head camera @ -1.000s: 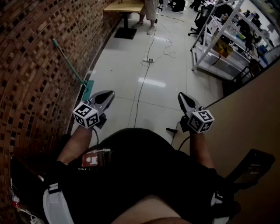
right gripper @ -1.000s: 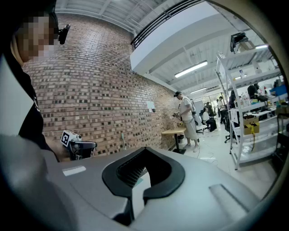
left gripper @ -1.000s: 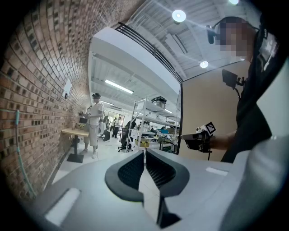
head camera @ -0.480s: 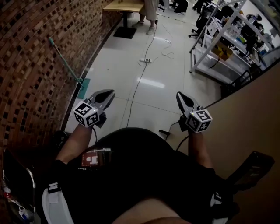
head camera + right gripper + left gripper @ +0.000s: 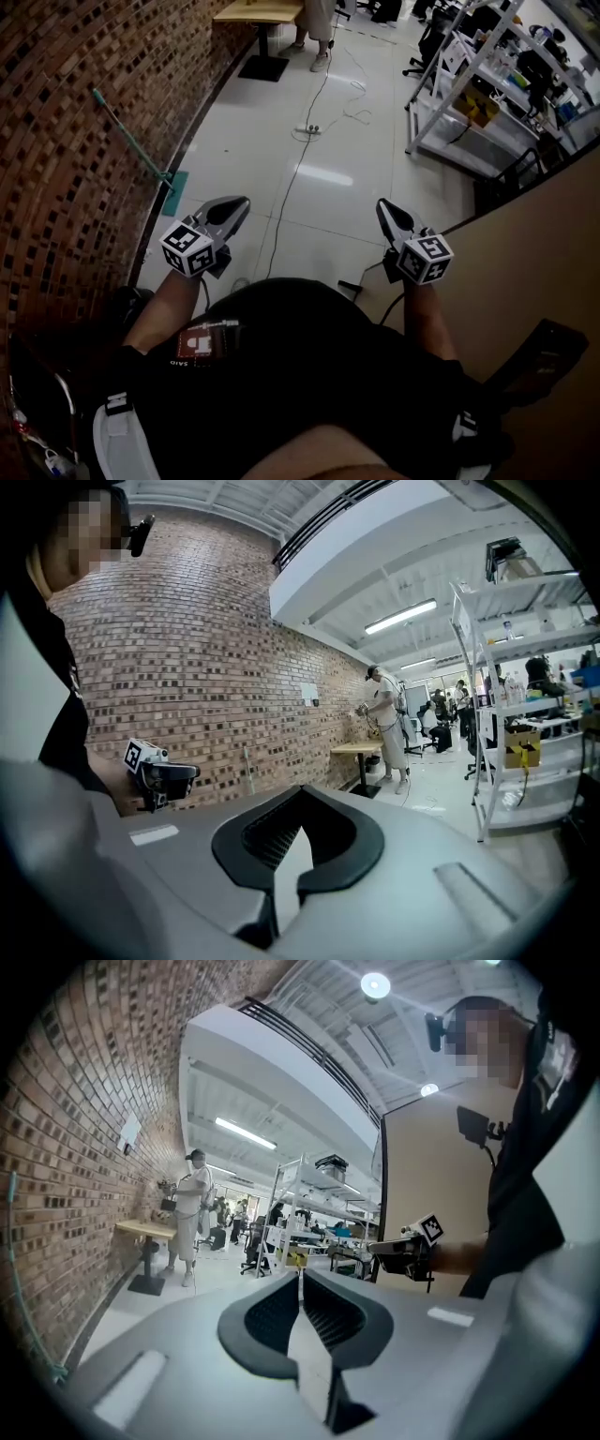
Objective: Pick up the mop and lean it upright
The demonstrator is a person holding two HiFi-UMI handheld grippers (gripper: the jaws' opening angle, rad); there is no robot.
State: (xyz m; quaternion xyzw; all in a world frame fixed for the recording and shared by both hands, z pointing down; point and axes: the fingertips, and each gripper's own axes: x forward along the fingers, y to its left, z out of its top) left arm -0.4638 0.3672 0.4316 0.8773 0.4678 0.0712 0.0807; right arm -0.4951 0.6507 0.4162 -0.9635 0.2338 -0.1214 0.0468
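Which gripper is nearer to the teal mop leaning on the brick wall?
Left. The left gripper hangs just right of the mop head and a little nearer the person. The right gripper is farther right, across the person's body, clear of the mop.

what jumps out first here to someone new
A teal mop leans on the dark brick wall at upper left. Nearer, the left gripper and right gripper are held out over the pale floor, both shut and empty, with a white shelf rack at upper right.
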